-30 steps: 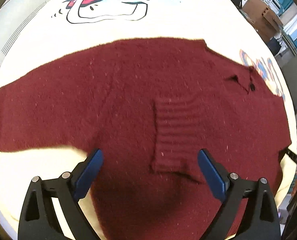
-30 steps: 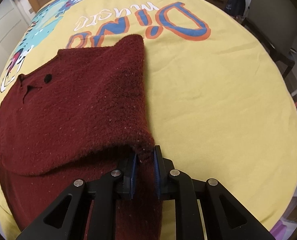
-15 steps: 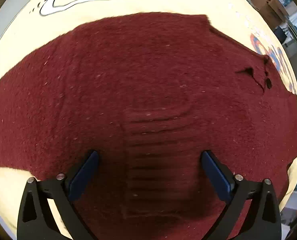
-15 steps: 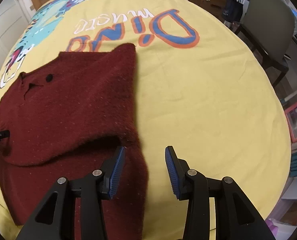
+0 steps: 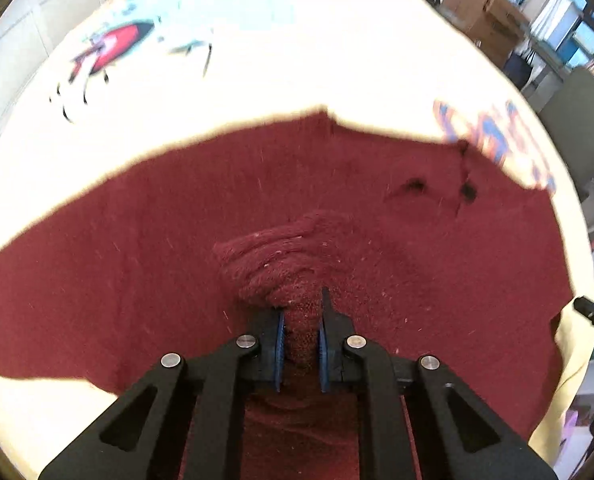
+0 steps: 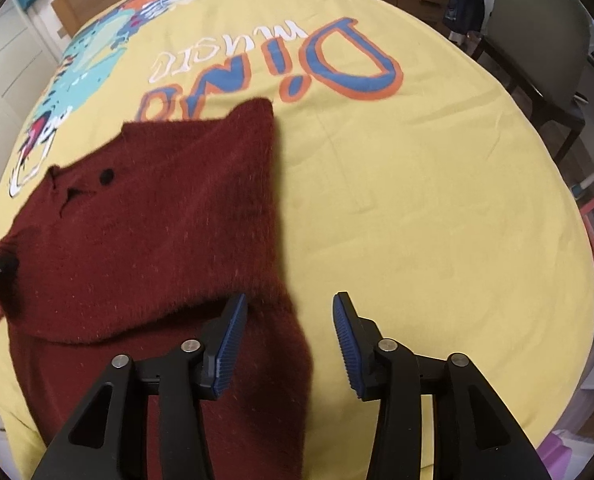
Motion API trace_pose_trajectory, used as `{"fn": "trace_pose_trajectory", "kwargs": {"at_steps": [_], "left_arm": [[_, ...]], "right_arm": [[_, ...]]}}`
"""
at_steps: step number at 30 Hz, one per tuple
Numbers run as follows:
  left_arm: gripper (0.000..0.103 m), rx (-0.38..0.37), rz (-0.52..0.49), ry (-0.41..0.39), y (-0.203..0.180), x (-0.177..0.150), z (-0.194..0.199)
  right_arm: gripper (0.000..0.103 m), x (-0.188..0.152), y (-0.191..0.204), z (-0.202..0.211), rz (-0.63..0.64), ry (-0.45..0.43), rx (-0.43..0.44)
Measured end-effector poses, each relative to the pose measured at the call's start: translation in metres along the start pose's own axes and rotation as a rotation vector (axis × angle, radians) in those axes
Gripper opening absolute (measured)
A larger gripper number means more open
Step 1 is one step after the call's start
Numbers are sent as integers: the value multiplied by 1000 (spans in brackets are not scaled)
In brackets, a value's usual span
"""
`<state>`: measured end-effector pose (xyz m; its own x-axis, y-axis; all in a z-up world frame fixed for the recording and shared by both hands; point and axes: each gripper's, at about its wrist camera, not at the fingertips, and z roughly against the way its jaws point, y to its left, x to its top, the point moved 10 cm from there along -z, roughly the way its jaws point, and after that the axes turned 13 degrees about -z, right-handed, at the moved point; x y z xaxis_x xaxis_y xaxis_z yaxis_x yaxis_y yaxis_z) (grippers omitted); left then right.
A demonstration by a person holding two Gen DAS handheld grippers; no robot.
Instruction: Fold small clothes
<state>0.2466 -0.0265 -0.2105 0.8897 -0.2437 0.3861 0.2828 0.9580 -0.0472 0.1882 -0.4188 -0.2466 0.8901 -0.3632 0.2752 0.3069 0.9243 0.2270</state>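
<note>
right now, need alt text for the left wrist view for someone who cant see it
The left gripper has its jaws shut on a bunched fold of a dark red sweater that lies spread across a pale yellow printed cloth. Two dark buttons show near the sweater's neck, at right.

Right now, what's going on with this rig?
A person with two handheld grippers is folding a dark red sweater on a yellow dinosaur-print cloth. The left gripper is shut on a bunched ribbed part of the sweater. The right gripper is open, empty, above the sweater's right edge, where one side is already folded in over the body.
</note>
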Motion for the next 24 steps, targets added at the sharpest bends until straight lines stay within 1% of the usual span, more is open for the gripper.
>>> {"fn": "trace_pose_trajectory", "kwargs": {"at_steps": [1,3,5,7,8,10,12,13,14,15,16,17,20,22,24], "left_arm": [[11,4,1,-17,3,4,7],[11,30,-3,-47,10,15,17],[11,79,-18,-55,19,21,21],[11,98,-21,-53,30,31,8],[11,90,-10,-43,28,35,-2],[11,71,9,-19,33,28,-14],[11,78,11,6,33,16,-27],[11,77,14,12,36,9,-20],[11,74,18,20,36,5,-21],[11,73,20,27,37,2,-25],[11,72,19,29,41,-3,-19],[11,69,17,30,41,-5,-18],[11,65,1,25,40,-6,-18],[12,61,-16,21,38,-7,-18],[15,91,-11,31,42,-10,-22]], "right_arm": [[53,5,2,0,-12,-4,10],[54,13,9,-2,-11,-9,9],[54,21,14,-7,-8,-10,-6],[54,30,21,-18,-13,7,0],[54,33,25,-23,-19,16,8],[54,40,36,-40,-28,48,30],[54,41,44,-58,-39,86,39],[54,41,45,-65,-43,98,32],[51,41,45,-70,-44,106,23],[44,40,46,-74,-43,109,19],[19,40,47,-75,-44,105,32],[18,39,48,-75,-52,106,55],[15,42,43,-66,-50,66,31],[15,45,38,-54,-51,20,15],[15,43,37,-54,-26,9,-14]]}}
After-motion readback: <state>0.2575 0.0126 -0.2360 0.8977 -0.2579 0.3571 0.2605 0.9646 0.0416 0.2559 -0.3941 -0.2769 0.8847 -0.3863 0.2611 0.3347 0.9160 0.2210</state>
